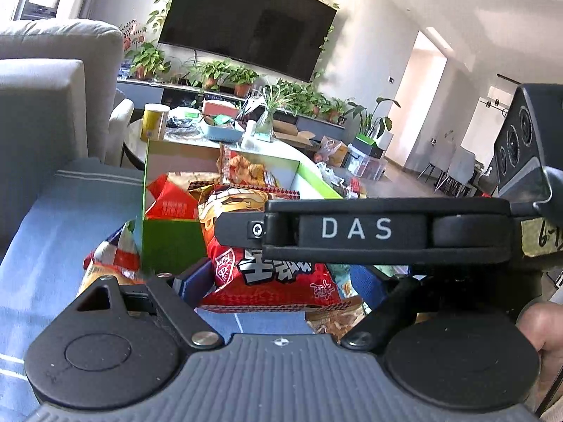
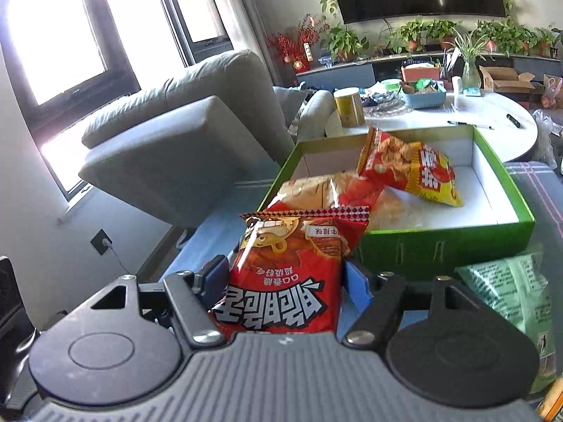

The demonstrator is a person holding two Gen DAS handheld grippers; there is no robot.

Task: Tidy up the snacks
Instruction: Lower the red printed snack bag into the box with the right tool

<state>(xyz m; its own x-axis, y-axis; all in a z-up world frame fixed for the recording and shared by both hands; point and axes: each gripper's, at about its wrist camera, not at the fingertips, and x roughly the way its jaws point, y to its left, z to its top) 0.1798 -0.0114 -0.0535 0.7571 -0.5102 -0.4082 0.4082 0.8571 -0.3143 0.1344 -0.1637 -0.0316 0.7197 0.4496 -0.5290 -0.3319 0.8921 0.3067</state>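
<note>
Right tongs (image 2: pixel 285 281) pinch a red snack bag (image 2: pixel 292 267); green box (image 2: pixel 447 246) lies at one o'clock, close ahead.

Strong daylight comes through the window (image 2: pixel 52 35), which is blown out to white. The room is bright, and straight lines bend at the edges of both views.

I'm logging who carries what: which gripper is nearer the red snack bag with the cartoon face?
Right: the right gripper grips the red snack bag. The left gripper sits open just behind it.
</note>
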